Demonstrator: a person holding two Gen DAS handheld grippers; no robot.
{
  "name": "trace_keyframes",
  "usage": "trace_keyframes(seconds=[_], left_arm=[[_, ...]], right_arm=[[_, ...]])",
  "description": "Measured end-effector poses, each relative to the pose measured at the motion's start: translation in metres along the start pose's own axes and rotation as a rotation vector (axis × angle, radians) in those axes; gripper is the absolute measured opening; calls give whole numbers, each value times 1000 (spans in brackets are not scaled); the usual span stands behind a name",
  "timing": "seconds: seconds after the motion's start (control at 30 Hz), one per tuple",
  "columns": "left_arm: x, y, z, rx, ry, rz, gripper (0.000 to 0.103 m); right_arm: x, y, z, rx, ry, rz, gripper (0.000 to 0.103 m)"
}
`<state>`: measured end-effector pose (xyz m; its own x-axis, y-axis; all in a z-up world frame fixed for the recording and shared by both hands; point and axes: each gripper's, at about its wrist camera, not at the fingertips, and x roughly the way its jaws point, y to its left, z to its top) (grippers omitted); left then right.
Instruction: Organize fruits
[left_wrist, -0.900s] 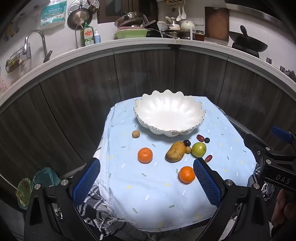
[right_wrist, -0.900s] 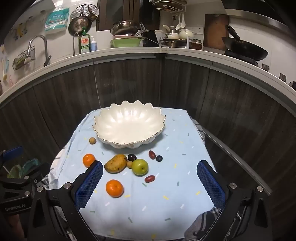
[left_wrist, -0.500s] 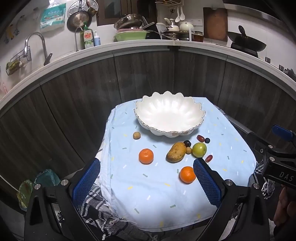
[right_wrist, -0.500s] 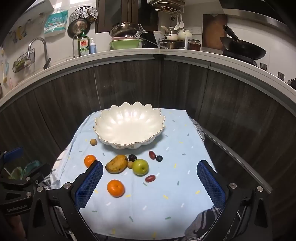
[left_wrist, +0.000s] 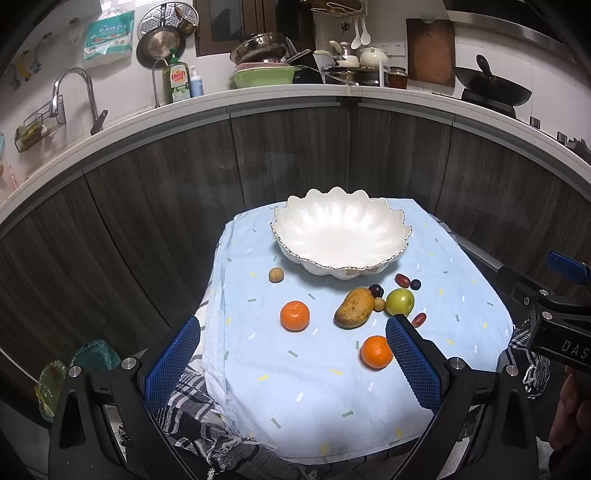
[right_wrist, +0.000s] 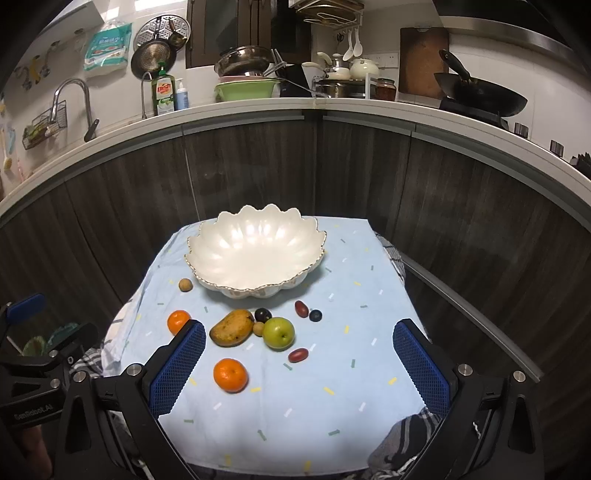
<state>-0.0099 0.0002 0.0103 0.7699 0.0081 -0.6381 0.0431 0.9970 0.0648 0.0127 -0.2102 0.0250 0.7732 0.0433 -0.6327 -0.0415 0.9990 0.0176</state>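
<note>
While both pairs of jaws stand wide apart and grip nothing, the left gripper (left_wrist: 291, 354) and right gripper (right_wrist: 299, 363) hover over the near edge of the blue cloth (right_wrist: 332, 406). Beyond them, toward twelve o'clock, lie two oranges (right_wrist: 229, 374), a mango (right_wrist: 232, 328), a green apple (right_wrist: 279, 332) and small dark fruits. Farther on sits the white bowl (right_wrist: 255, 254), holding no fruit; dark cabinets (right_wrist: 369, 177) rise behind.
</note>
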Motion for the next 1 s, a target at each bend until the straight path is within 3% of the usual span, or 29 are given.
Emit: trace_keyframes(seconds=[1.0], left_arm=[[-3,0,4,2,-9,5,102]], right_arm=[[-1,-3,2,7,-8,-5,103]])
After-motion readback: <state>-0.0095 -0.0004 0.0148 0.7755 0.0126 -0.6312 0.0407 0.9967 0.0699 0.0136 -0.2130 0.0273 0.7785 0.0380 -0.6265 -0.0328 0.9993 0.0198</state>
